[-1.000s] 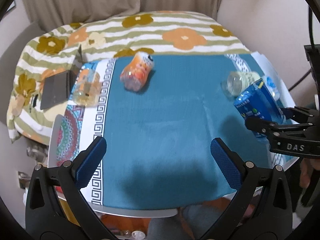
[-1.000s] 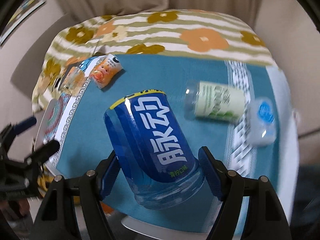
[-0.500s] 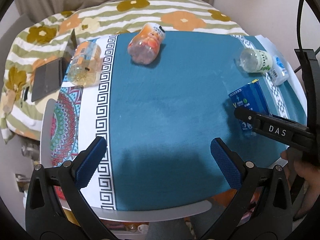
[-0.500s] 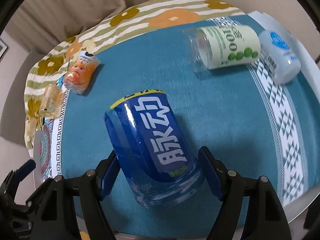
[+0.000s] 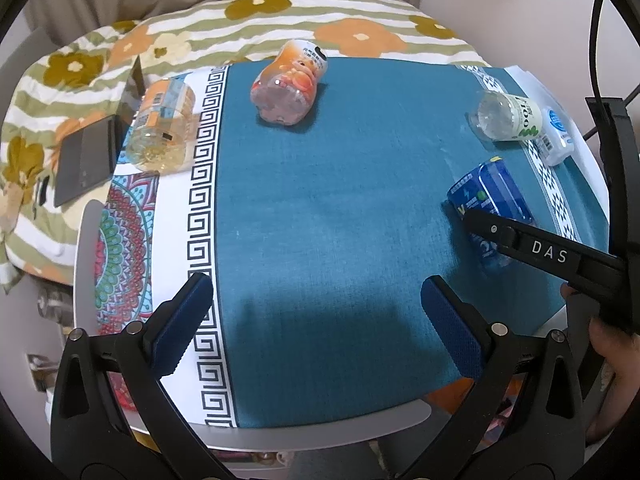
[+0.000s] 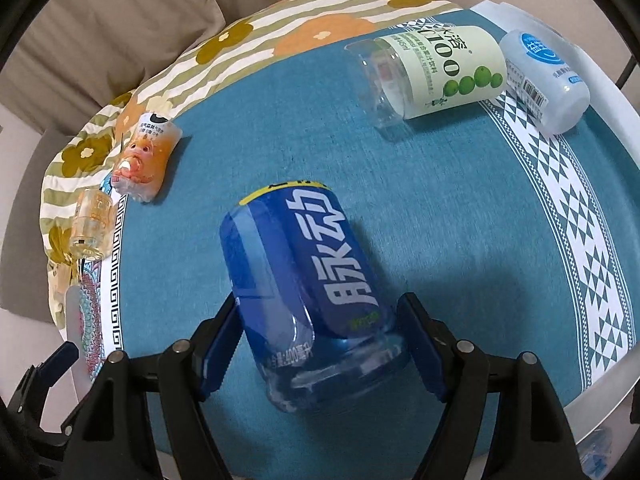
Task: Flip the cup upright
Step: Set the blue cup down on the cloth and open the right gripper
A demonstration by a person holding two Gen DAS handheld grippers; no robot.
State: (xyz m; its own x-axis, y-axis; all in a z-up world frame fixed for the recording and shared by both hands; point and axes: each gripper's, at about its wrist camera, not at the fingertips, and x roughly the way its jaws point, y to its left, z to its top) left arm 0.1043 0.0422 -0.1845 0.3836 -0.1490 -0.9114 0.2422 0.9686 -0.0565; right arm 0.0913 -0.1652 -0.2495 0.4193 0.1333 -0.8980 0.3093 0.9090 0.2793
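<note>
A blue plastic cup (image 6: 312, 280) with white lettering lies tilted between the pads of my right gripper (image 6: 320, 348), which is shut on its clear base end. It hangs low over the teal tablecloth (image 6: 460, 220). In the left wrist view the same cup (image 5: 490, 200) sits at the right, partly hidden behind the right gripper's black finger (image 5: 532, 246). My left gripper (image 5: 312, 328) is open and empty above the near part of the cloth.
On the cloth lie an orange cup (image 5: 290, 84), a yellow clear cup (image 5: 164, 136), a green-label clear cup (image 6: 432, 72) and a white cup (image 6: 544, 80), all on their sides. A floral bedspread (image 5: 248, 20) lies behind. The table edge (image 5: 320, 432) is close.
My right gripper has carried the blue cup lower and toward the table, the view tipping down. My left gripper moved slightly nearer the table.
</note>
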